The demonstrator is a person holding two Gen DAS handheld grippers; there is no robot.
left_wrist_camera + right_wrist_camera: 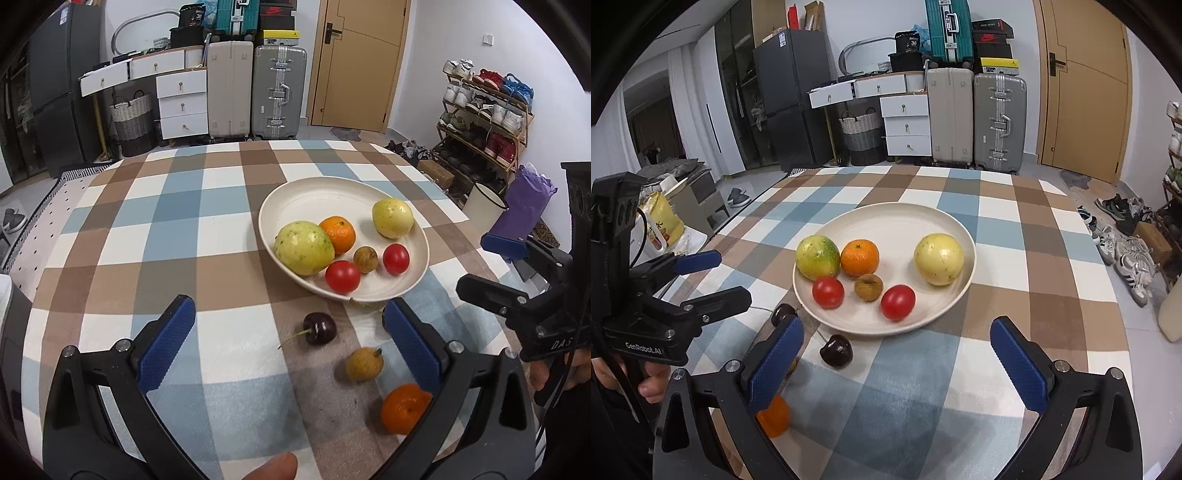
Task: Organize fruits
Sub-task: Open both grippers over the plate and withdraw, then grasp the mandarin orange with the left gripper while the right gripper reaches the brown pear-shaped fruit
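A cream plate (849, 325) sits on a table (166, 229) under a checked cloth of blue, brown and white; it carries two yellow-green fruits, a mandarin (859, 257), two red tomatoes and a small brown fruit (868, 287). Four fruits lie loose on the cloth just short of the plate's near rim: two dark cherries, one (836, 350) clear of the plate and another (783, 313) beside its edge; a second small brown fruit (364, 363); and a second mandarin (404, 408). The left gripper (291, 347) hangs over these loose fruits with its blue-padded fingers spread wide, gripping nothing; the right gripper (905, 365) hovers before the plate, fingers likewise apart and empty. Suitcases, white drawers and a wooden door stand behind the table.
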